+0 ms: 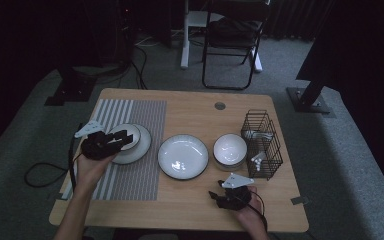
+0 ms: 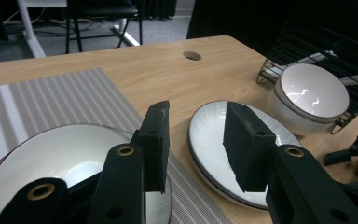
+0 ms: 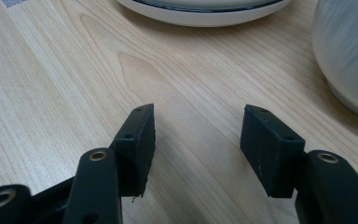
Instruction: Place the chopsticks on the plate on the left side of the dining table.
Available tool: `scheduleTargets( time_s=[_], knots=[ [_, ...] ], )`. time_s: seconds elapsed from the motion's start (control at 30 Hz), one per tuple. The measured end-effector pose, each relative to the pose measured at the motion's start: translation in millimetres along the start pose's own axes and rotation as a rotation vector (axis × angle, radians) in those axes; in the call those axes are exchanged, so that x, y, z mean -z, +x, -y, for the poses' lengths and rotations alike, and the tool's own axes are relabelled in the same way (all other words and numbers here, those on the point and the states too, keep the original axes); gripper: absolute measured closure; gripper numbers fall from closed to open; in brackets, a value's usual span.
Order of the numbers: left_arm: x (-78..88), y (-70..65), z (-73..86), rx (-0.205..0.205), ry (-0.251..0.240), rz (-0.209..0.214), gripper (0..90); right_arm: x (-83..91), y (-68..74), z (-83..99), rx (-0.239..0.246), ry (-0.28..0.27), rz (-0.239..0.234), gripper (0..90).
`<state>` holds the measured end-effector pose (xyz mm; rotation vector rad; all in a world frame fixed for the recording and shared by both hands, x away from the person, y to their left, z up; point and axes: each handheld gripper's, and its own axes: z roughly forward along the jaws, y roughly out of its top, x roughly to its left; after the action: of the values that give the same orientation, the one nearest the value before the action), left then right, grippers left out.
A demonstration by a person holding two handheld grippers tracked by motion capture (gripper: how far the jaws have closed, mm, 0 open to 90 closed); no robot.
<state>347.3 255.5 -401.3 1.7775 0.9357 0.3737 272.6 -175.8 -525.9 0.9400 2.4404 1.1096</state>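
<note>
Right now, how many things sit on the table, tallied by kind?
Plates: 2, one on the striped placemat under a bowl, rim at, one on bare wood.
Bowls: 2, the other beside the rack.
Placemats: 1.
Wire racks: 1.
Total: 6.

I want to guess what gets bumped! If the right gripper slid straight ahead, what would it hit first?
Probably the rim of the big white plate, dead ahead across bare wooden table. The white bowl sits off to one side of the right gripper, so it likely gets missed.
</note>
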Motion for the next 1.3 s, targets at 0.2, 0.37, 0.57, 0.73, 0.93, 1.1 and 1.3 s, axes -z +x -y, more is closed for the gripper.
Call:
scheduleTargets(
  time_s=[0.2, 0.37, 0.57, 0.73, 0.93, 1.1, 1.3],
  knots=[
    [-8.1, -16.1, -6.5, -0.032, 0.0, 0.029, 61.2, 0.0, 0.0, 0.0, 0.001, 0.0, 0.0, 44.4],
    [-15.4, -32.9, -14.3, -0.064, -0.001, 0.067, 60.7, 0.1, 0.0, 0.0, 0.0, 0.0, 0.001, 44.4],
    [-28.7, -56.0, -23.4, -0.108, 0.004, 0.119, 60.3, 1.2, -1.0, 1.0, 0.001, 0.0, 0.0, 44.4],
    [-45.0, -76.7, -29.6, -0.142, 0.011, 0.177, 60.2, 3.9, -3.8, 3.3, -0.006, 0.0, 0.007, 44.2],
    [-68.5, -97.9, -35.6, -0.173, 0.021, 0.233, 60.3, 7.9, -7.8, 6.9, -0.011, -0.001, 0.013, 44.2],
    [-86.9, -113.2, -42.0, -0.193, 0.014, 0.271, 60.5, 9.9, -9.6, 8.7, -0.008, 0.0, 0.01, 44.2],
    [-110.7, -133.2, -49.2, -0.224, 0.022, 0.315, 60.5, 11.7, -10.8, 10.2, -0.005, 0.0, 0.003, 44.1]
  ],
)
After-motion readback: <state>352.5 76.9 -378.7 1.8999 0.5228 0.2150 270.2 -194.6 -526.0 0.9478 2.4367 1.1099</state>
